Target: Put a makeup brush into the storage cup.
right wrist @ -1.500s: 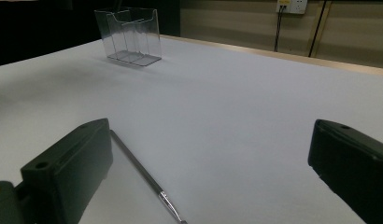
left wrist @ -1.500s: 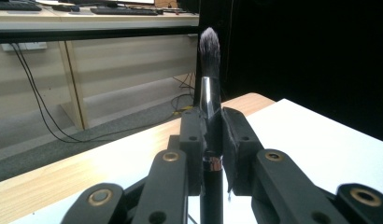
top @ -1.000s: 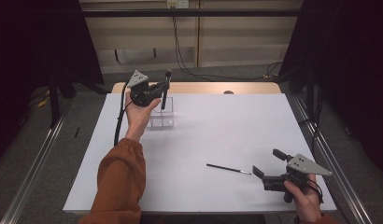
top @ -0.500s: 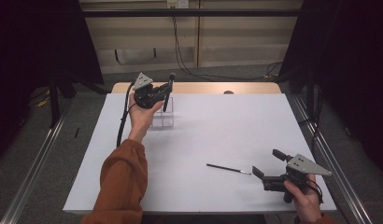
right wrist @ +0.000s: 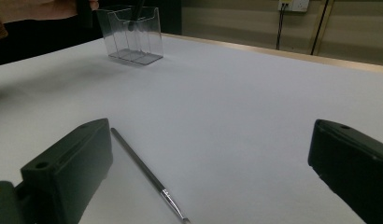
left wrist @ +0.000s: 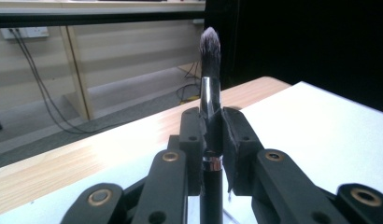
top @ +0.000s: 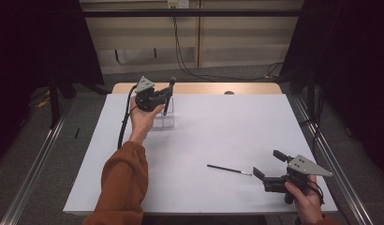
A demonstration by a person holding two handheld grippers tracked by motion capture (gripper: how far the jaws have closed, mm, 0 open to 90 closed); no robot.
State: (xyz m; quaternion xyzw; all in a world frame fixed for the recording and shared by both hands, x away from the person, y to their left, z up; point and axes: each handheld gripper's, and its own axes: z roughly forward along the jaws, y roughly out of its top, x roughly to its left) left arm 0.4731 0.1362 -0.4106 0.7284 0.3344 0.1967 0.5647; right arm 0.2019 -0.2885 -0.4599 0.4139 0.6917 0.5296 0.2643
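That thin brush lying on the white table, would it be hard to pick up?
Probably fiddly: the thin brush lies flat on the table, leaving little to pinch. Its round, slim handle may roll if nudged sideways. It looks stiff and light, so once the open right tool closes on it, lifting should be easy.

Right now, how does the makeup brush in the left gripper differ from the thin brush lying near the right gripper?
The makeup brush stands upright, clamped in the left gripper above the clear plastic holder; the thin brush lies flat on the white table, between the open jaws of the right gripper, untouched. The makeup brush has a thick handle and a full, rounded tuft; the thin brush is slender with a fine tip. Both have dark handles and a metal ferrule.
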